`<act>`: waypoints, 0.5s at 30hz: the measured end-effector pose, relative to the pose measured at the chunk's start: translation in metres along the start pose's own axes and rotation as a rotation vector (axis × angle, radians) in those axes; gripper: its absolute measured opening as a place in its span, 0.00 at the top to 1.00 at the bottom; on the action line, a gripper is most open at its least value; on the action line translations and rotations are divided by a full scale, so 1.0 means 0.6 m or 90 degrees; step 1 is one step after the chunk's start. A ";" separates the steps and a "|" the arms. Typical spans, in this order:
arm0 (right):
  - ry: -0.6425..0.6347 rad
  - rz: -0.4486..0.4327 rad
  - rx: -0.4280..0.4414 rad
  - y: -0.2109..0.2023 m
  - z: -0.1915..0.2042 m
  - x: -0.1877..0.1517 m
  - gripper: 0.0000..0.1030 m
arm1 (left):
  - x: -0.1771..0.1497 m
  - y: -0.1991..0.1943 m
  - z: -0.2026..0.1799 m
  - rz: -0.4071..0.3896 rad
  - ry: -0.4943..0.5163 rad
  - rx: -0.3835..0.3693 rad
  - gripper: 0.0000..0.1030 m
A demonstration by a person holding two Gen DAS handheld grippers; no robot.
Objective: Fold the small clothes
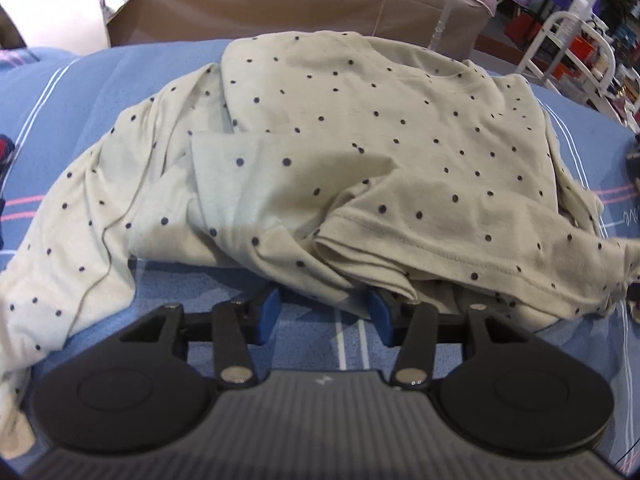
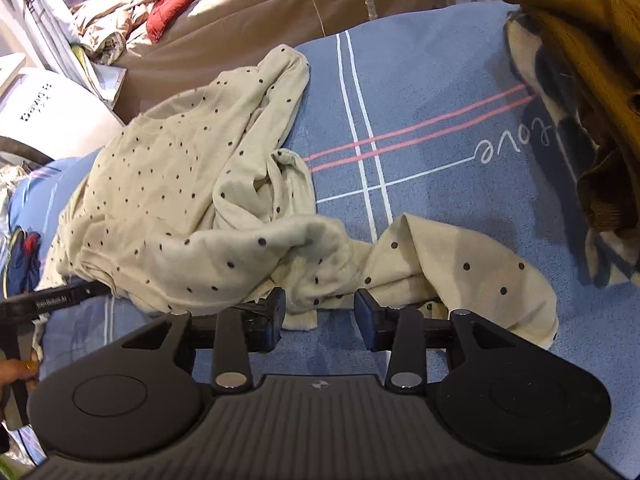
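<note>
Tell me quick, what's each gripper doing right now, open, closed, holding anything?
Left gripper: open, holding nothing; the polka-dot shirt lies just past its fingertips.
Right gripper: open, shirt edge between the fingers, not clamped.

- The left gripper (image 1: 322, 314) points steeply downward; its blue-padded jaws stand apart, nothing pinched between the pads
- The right gripper (image 2: 320, 314) is tilted downward likewise; its jaws stand apart, the pads (image 2: 365, 312) pressing on nothing
- A hand (image 2: 16, 372) shows at the right wrist view's left edge, wrapped round a black handle
</note>
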State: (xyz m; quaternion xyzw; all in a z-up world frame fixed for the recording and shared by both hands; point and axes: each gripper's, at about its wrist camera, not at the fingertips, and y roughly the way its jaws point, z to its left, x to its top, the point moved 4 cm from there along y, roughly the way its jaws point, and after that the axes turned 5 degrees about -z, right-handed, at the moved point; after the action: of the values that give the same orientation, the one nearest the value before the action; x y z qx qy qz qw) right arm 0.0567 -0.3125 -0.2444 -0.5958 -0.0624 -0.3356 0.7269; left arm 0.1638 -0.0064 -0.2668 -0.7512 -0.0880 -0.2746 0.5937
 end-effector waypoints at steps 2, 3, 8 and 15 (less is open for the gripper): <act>0.007 0.004 -0.013 0.006 -0.003 -0.005 0.35 | -0.001 -0.004 -0.001 -0.002 -0.003 0.005 0.49; 0.018 -0.001 -0.004 0.006 -0.004 -0.005 0.35 | -0.001 -0.004 -0.001 -0.006 -0.007 0.004 0.49; 0.042 -0.012 0.020 0.019 0.001 0.001 0.47 | 0.010 0.006 0.004 -0.014 -0.037 -0.014 0.55; 0.001 0.001 0.013 0.027 0.029 0.002 0.82 | 0.014 -0.004 0.003 -0.004 -0.083 -0.031 0.83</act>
State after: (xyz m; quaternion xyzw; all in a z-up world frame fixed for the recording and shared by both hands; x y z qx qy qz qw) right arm 0.0718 -0.2962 -0.2522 -0.5881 -0.0647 -0.3348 0.7334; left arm 0.1701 -0.0057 -0.2607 -0.7813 -0.1220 -0.2292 0.5675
